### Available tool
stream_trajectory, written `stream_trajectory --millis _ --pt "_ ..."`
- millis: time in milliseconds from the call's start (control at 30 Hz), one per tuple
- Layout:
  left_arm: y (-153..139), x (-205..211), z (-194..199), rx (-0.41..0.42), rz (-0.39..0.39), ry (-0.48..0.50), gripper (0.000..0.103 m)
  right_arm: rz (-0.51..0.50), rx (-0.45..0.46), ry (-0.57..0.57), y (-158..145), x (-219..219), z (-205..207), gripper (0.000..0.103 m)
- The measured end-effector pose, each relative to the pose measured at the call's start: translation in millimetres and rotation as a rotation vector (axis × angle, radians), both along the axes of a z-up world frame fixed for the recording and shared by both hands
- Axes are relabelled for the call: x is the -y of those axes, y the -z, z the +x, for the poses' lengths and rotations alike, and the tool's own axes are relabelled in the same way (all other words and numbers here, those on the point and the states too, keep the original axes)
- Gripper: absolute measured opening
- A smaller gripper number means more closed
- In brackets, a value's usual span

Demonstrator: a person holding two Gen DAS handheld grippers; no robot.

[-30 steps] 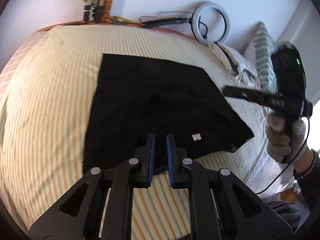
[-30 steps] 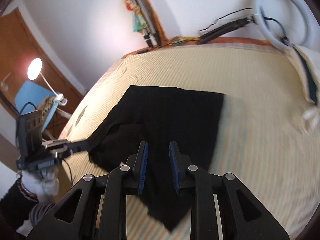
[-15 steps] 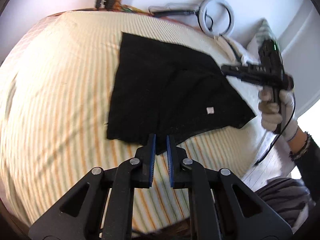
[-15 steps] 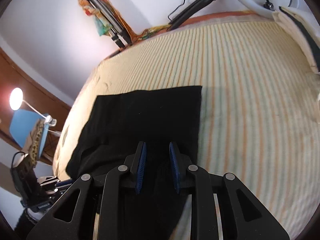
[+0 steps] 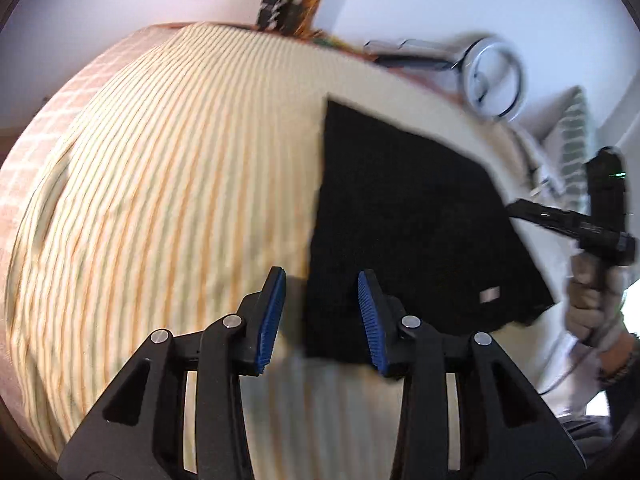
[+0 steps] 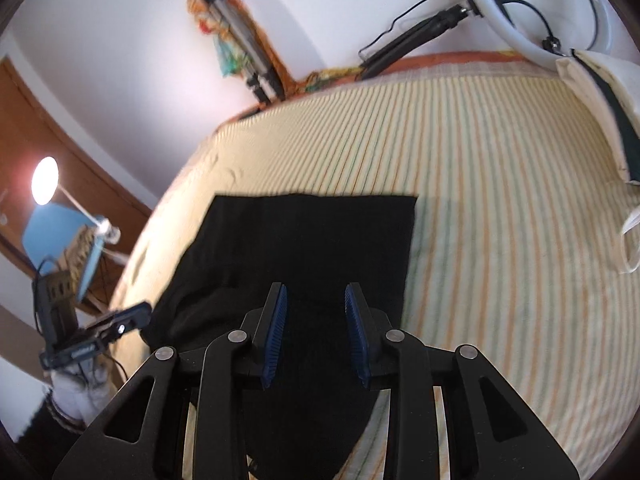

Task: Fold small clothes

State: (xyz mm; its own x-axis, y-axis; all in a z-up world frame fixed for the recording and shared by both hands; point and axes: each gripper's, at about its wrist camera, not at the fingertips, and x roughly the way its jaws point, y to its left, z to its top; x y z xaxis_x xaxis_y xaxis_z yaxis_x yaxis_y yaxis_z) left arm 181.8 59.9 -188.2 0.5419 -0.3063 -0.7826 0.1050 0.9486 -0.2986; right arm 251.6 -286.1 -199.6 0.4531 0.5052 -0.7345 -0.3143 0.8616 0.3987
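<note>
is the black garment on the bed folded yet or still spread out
Partly folded. The black garment lies flat on the striped bed with straight far edges, a layer doubled over near the right gripper; the near end stays unfolded.

A home bedroom: striped bed sheet (image 6: pixel 500 208), pillow (image 5: pixel 572 136), wooden door (image 6: pixel 48 128), lit lamp (image 6: pixel 45 180).

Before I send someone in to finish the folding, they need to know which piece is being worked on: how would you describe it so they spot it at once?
Look at the bed with the yellow striped sheet that fills the room. Lying flat on it is a black garment, with a small white tag near one edge. It is the only dark cloth on the sheet; the cream fabric near the ring light is pale.
</note>
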Motion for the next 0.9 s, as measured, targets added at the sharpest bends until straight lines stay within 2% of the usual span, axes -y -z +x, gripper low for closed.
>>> stream_trajectory --millis 233,333,467,533,567,600,700,800,900 --pt "-1 -12 -9 0.005 0.03 -0.014 0.037 -0.256 0.104 -0.102 11 -18 -57 0.029" --pt "-4 -14 -9 0.008 0.017 -0.031 0.037 -0.308 0.137 -0.117 1 -15 -76 0.029" --pt "-11 -16 -14 -0.006 -0.031 -0.044 0.037 -0.251 0.16 -0.127 -21 -12 -81 0.03" --pt "-17 -16 -20 -0.005 -0.059 -0.042 0.04 -0.217 0.161 -0.105 -27 -7 -76 0.04" --pt "-20 -15 -22 -0.005 -0.073 -0.043 0.046 -0.202 0.164 -0.092 -29 -5 -73 0.048" --pt "-23 -15 -25 -0.001 -0.09 -0.047 0.048 -0.178 0.17 -0.07 -32 -1 -69 0.05" --pt "-32 -14 -26 -0.005 -0.154 -0.045 0.05 -0.121 0.155 -0.019 -34 11 -54 0.05" --pt "-37 -13 -21 -0.005 -0.172 -0.045 0.05 -0.049 0.107 0.04 -30 27 -31 0.05" --pt "-32 -20 -19 -0.053 -0.267 -0.082 0.05 0.017 0.06 0.084 -22 40 -12 0.05"
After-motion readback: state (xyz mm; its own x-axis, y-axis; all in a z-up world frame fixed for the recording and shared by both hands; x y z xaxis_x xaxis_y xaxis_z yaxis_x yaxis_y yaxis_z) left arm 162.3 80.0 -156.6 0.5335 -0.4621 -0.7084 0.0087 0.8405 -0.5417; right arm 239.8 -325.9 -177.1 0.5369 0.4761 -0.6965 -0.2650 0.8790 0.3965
